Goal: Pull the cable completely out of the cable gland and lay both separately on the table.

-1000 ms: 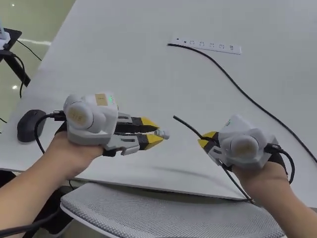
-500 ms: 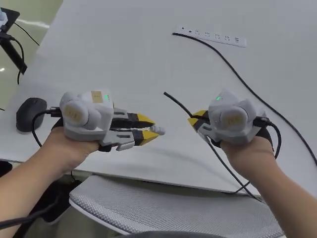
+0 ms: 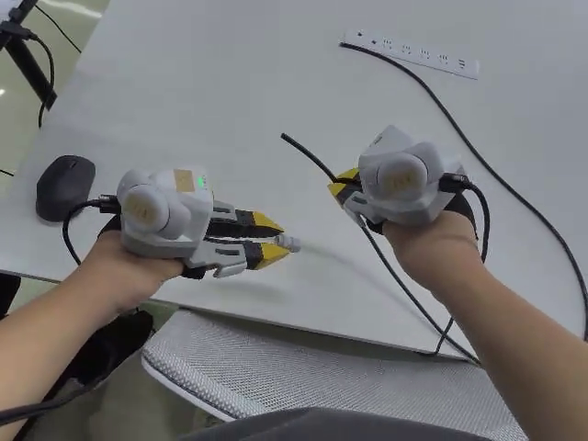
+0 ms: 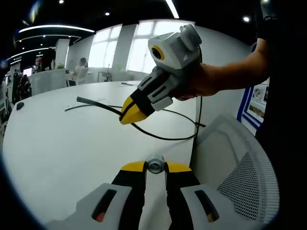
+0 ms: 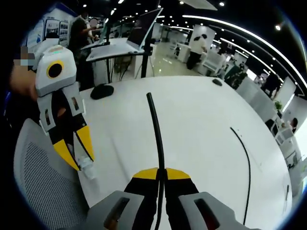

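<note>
While the gland (image 4: 155,164) is clamped in the left gripper (image 3: 276,240) jaws, the cable (image 5: 154,120) is pinched in the right gripper (image 5: 159,173) jaws.

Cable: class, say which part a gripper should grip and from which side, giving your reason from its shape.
Grip the cable on the straight stretch just behind its free end, jaws closing across its thin round body from the sides, as the right gripper does. That short stub looks stiff; farther back it sags loose.

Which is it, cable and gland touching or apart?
Apart. Head view shows bare table between the cable and the cable gland in the left gripper.
</note>
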`<state>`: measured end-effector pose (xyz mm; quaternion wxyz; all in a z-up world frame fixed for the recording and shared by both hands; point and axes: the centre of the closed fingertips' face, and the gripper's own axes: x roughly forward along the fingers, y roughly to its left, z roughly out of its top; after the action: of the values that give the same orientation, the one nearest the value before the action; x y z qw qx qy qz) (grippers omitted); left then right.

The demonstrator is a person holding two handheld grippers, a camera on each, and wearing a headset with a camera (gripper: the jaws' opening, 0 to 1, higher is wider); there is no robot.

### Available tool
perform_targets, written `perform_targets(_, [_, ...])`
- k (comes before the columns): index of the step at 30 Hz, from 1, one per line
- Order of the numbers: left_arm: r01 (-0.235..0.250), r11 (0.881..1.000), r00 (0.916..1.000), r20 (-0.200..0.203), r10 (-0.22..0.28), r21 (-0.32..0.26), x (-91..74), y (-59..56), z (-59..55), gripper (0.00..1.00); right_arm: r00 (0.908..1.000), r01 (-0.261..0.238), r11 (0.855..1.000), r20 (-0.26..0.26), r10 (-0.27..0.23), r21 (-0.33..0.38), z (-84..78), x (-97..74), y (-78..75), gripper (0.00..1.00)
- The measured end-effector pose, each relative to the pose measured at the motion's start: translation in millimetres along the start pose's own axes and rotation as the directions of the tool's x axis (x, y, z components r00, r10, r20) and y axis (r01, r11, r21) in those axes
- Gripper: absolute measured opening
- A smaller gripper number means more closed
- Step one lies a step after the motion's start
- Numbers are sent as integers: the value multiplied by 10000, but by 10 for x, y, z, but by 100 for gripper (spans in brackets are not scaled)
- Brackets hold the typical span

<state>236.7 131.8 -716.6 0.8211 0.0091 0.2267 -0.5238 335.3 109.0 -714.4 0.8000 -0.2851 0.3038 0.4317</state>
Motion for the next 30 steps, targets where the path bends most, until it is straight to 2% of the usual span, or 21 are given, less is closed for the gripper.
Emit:
perform_targets(9, [-8, 9995, 9999, -102, 5, -314, 8, 132, -181, 15, 9998, -211, 9989, -72, 208, -417, 194, 232, -7, 0])
perform_targets(14, [-73, 9986, 9999, -129, 66, -514, 18, 208, -272, 15, 9985, -529, 9958, -206, 515, -752, 283, 387, 59, 0])
perform_targets(20, [-115, 9980, 9998, -148, 106, -627, 15, 290, -353, 15, 9945, -1000, 9848, -454, 944, -1422, 374, 610, 188, 0])
perform_targets(23, [-227, 9969, 9996, -191, 213, -758, -4, 369, -424, 15, 9908, -1308, 9755, -564, 1227, -1771, 432, 770, 266, 0])
perform_targets(30, [-439, 9938, 9988, -247, 416, -1020, -66, 512, -547, 15, 9793, -1949, 9546, -980, 1769, -2252, 423, 1075, 423, 0])
